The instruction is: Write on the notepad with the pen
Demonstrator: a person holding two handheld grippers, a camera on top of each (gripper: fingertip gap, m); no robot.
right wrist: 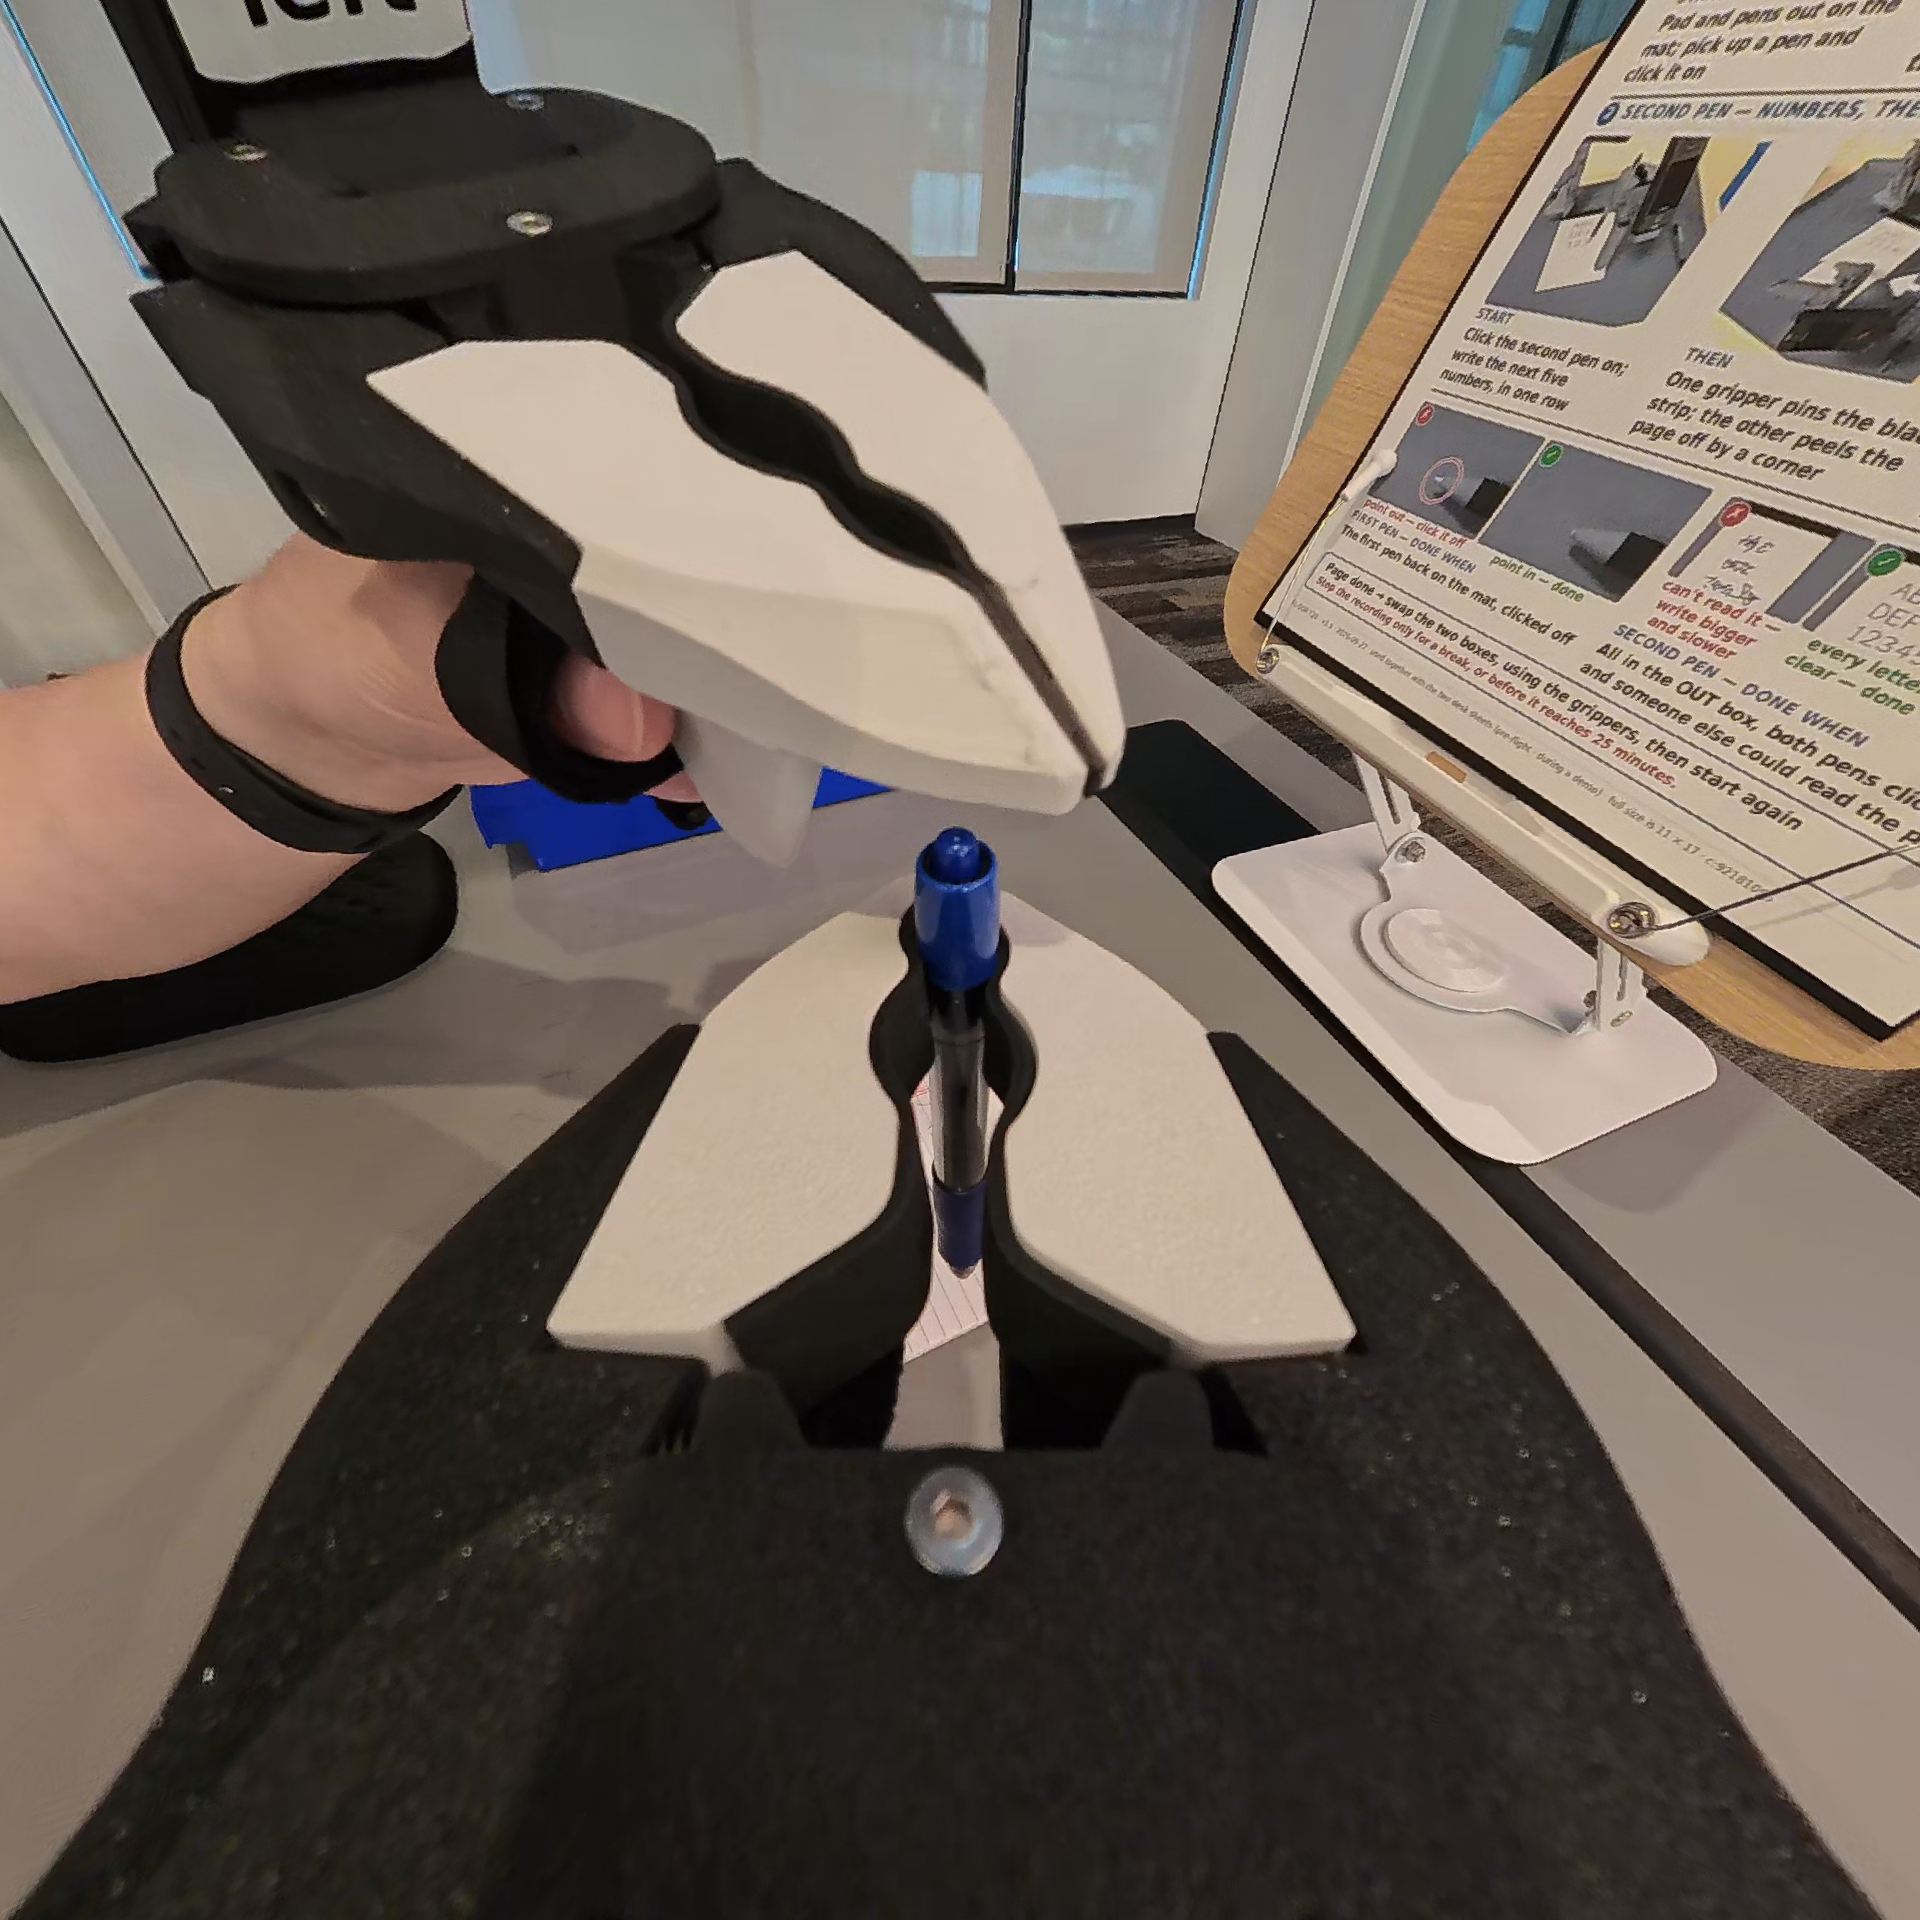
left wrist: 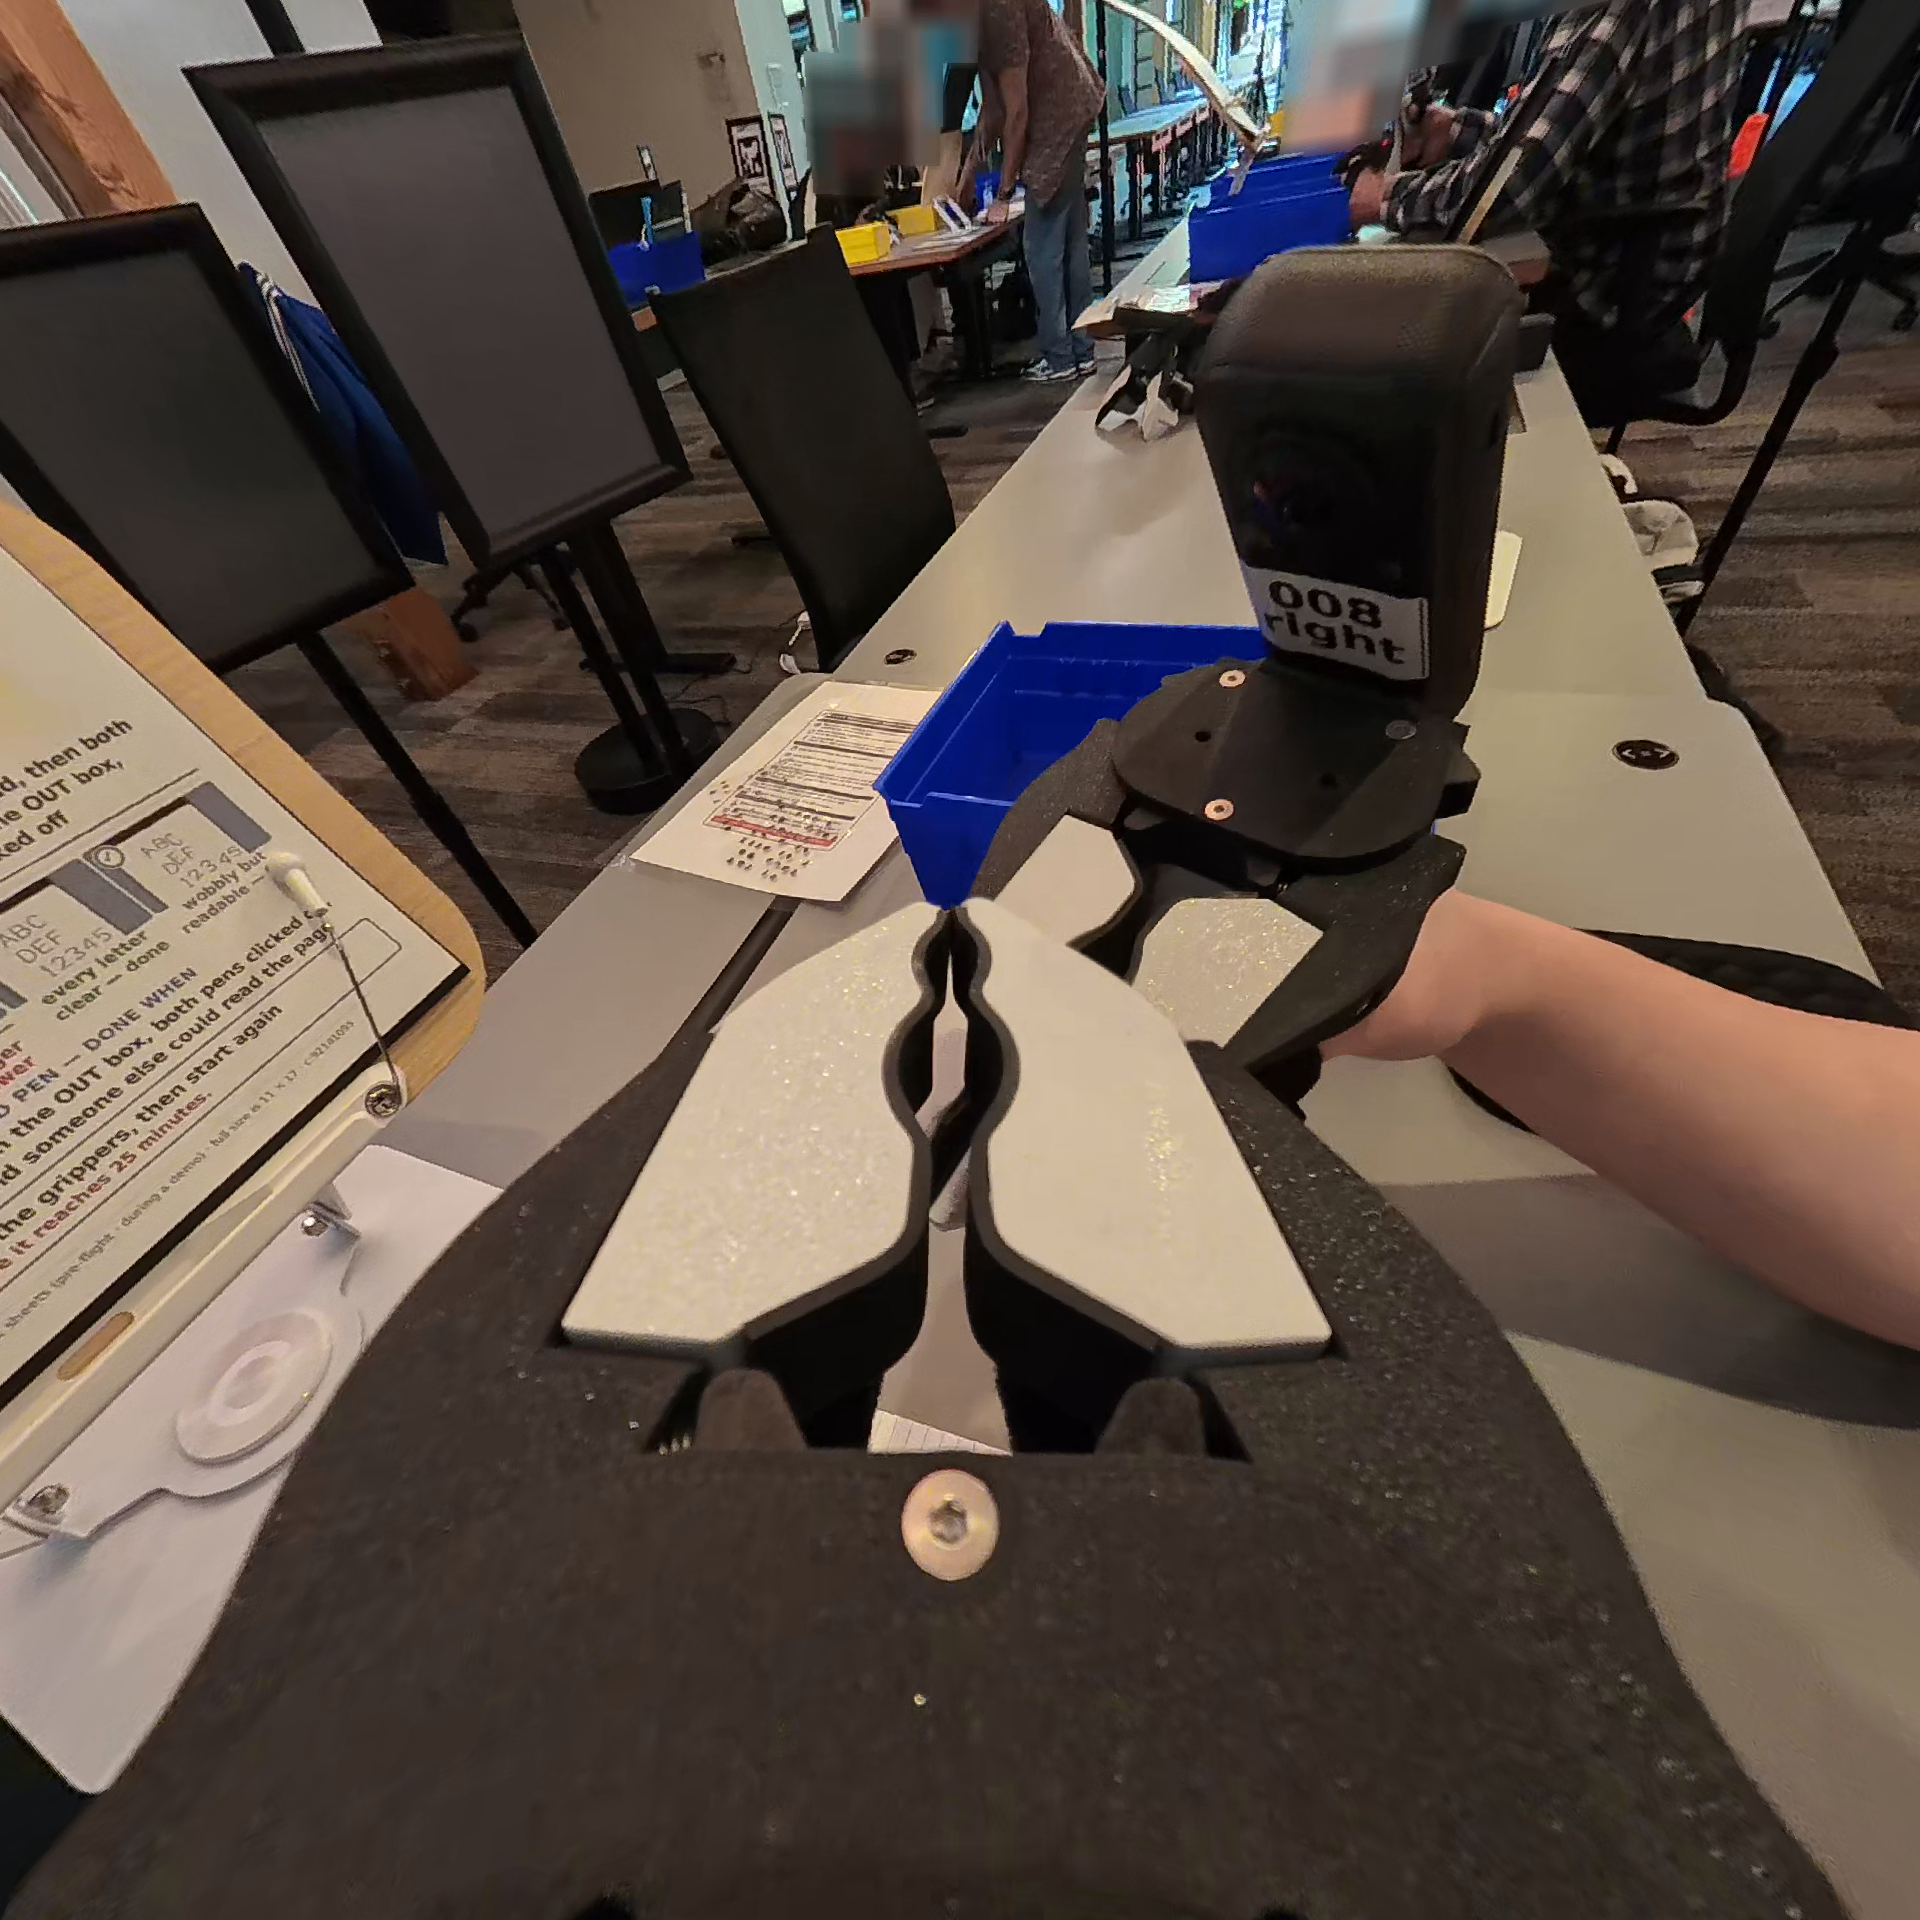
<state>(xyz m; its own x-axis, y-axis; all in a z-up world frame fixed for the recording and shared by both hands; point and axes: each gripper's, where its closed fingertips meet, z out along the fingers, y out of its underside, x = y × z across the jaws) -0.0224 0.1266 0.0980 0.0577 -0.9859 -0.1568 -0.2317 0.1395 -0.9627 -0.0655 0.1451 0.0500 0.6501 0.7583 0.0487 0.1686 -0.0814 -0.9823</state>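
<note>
My right gripper is shut on a blue pen and holds it upright, click button on top and point down. Through the gap below the pen I see a strip of the lined notepad; I cannot tell whether the point touches it. My left gripper is shut and empty, tilted down, with its tips just above the button and slightly to the right. In the left wrist view the left gripper is shut, and the right gripper's grey fingers sit just behind it.
A blue bin and a printed sheet lie farther along the grey table. An instruction board on a white stand stands at the table edge. Chairs, easels and people are beyond. My right fingertips sit around 6 centimeters from my left ones.
</note>
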